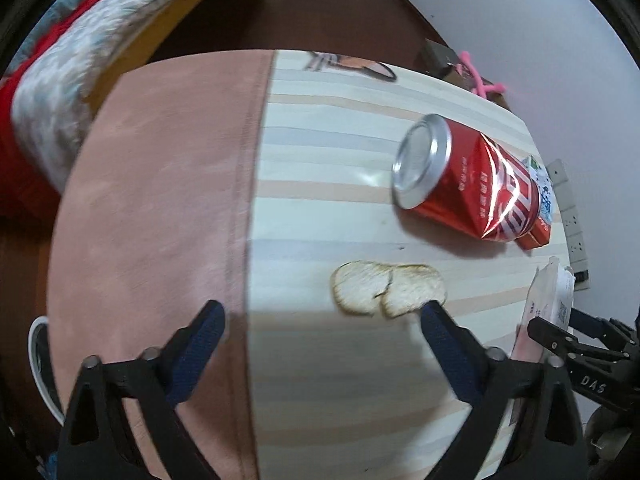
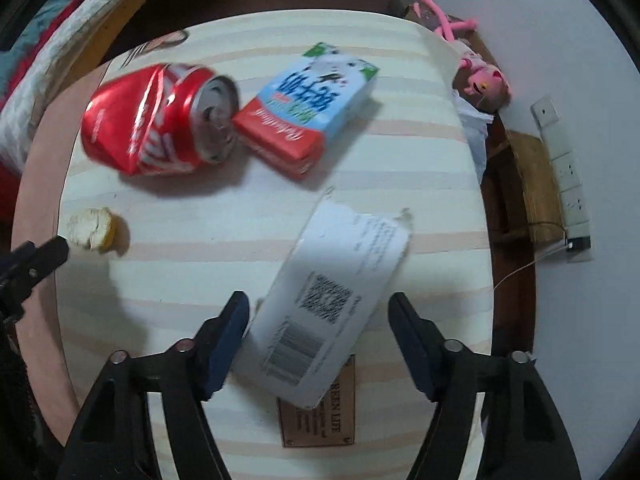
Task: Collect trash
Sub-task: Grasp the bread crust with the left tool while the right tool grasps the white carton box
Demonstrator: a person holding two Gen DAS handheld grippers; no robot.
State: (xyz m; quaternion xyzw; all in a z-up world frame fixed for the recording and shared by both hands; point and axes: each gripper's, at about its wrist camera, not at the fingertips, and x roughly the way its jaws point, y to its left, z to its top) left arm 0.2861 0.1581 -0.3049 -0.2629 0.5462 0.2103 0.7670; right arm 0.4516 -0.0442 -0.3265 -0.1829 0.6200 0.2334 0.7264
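Observation:
A crushed red drink can [image 1: 468,184] [image 2: 156,120] lies on its side on the striped tablecloth [image 1: 320,380]. Against it lies a blue and red carton [image 2: 308,108], mostly hidden behind the can in the left wrist view. A pale piece of fruit peel [image 1: 388,288] [image 2: 94,228] lies just ahead of my left gripper [image 1: 322,312], which is open; its right fingertip [image 1: 434,314] is at the peel's edge. My right gripper [image 2: 320,302] points down, open, with a torn white packet [image 2: 332,292] [image 1: 548,296] lying flat between its fingers, small gaps on both sides.
A pink cloth [image 1: 160,200] covers the table's left part. A bed with a red and grey blanket [image 1: 60,92] stands to the left. At the wall on the right are a pink plush toy [image 2: 484,80], a wooden box [image 2: 536,188] and a power strip [image 2: 568,184].

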